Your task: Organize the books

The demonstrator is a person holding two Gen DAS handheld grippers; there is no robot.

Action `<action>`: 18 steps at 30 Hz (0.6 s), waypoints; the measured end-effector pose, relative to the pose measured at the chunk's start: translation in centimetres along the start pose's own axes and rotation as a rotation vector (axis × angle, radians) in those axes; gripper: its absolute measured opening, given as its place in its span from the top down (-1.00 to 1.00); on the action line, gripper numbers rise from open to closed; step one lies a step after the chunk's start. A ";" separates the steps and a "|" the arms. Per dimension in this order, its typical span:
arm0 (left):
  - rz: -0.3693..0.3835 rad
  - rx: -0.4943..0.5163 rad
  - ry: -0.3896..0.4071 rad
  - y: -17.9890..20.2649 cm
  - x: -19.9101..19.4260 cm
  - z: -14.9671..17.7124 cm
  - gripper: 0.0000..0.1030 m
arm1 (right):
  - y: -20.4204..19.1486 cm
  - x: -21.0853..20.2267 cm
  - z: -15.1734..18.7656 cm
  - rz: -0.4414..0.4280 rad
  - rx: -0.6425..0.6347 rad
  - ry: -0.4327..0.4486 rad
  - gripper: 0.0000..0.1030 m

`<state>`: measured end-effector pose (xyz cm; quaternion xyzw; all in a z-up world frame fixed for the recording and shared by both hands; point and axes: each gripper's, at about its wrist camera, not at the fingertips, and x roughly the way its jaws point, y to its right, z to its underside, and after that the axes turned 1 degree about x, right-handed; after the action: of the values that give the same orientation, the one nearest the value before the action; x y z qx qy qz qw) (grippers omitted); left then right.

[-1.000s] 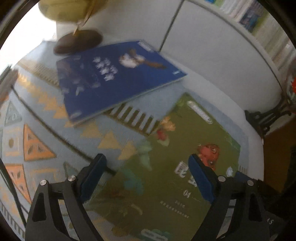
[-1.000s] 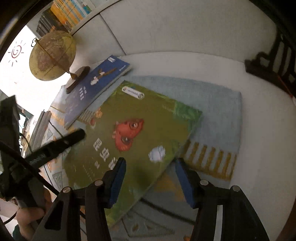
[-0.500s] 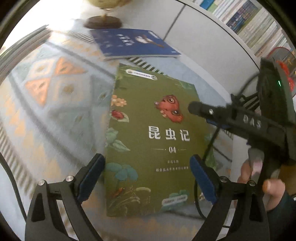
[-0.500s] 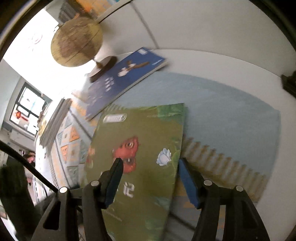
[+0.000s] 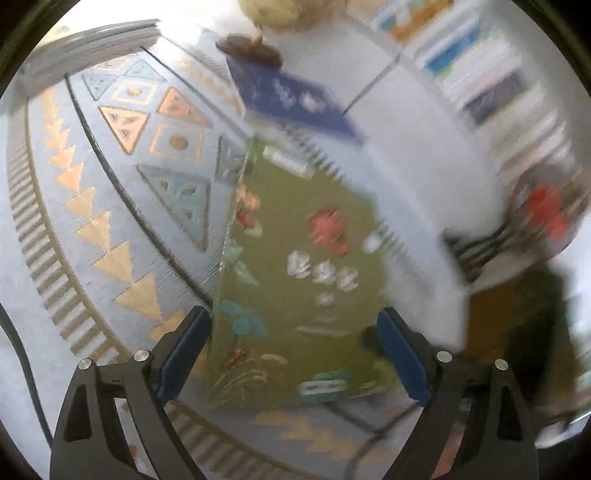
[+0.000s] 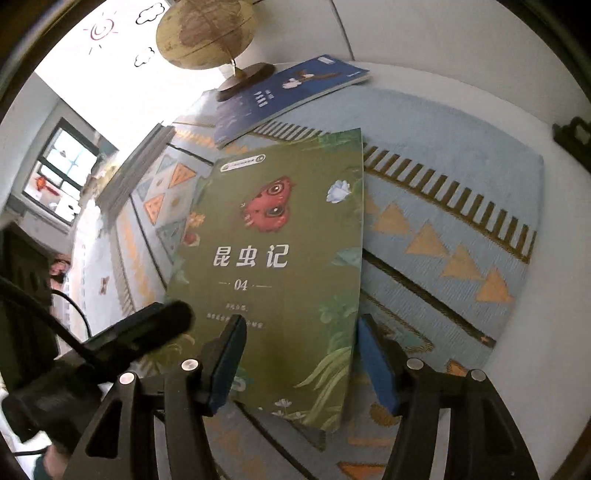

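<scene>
The green book [image 6: 280,258] lies flat, cover up, on a patterned blue mat [image 6: 443,229] that covers the white surface [image 6: 554,332]; the blue book [image 6: 288,88] lies beyond it, its far end touching the base of the globe [image 6: 207,33]. The right gripper [image 6: 301,354] hangs over the green book's near right corner with its jaws parted, one pad over the cover and the other just off the right edge, and nothing is pinched. The left gripper [image 5: 293,350] has its jaws wide and closing slightly, straddling the book's near end with the cover showing between the pads but not touched, as far as the blurred left wrist view allows. The likely trouble is the flat lie: a thin paperback pressed against soft matting gives the pads no edge to get under, so closing may catch only the cover, fold it or drag the mat into wrinkles. Both tools crowd the same near end, so they could knock together. A stack of books [image 6: 136,166] waits at the mat's far left edge.
</scene>
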<state>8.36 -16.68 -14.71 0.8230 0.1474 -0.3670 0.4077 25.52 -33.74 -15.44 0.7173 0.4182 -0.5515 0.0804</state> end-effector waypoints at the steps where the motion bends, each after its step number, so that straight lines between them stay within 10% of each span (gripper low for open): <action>1: 0.086 -0.047 0.027 -0.5 -0.9 -0.2 -0.75 | 0.4 -0.1 0.0 -0.019 0.014 0.005 -0.18; 4: 0.307 -0.205 0.040 -2.0 -1.2 -0.3 -0.74 | 1.9 -0.5 0.1 -0.098 0.078 0.013 -0.18; 9: 0.189 -0.187 0.007 -1.7 2.9 0.7 -0.45 | 2.4 -0.6 0.0 -0.153 0.098 0.013 -0.18; 12: 0.172 -0.195 -0.013 -1.4 3.6 0.3 0.37 | 2.6 -0.7 -0.1 -0.167 0.103 0.006 -0.18; 18: 0.488 -0.414 -0.035 -1.5 3.4 0.3 0.45 | 3.8 -1.0 -0.7 -0.234 0.179 -0.047 -0.23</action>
<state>9.72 -16.18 -18.18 0.7272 0.0103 -0.2347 0.6450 28.58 -36.23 -15.66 0.6547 0.4463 -0.6088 -0.0390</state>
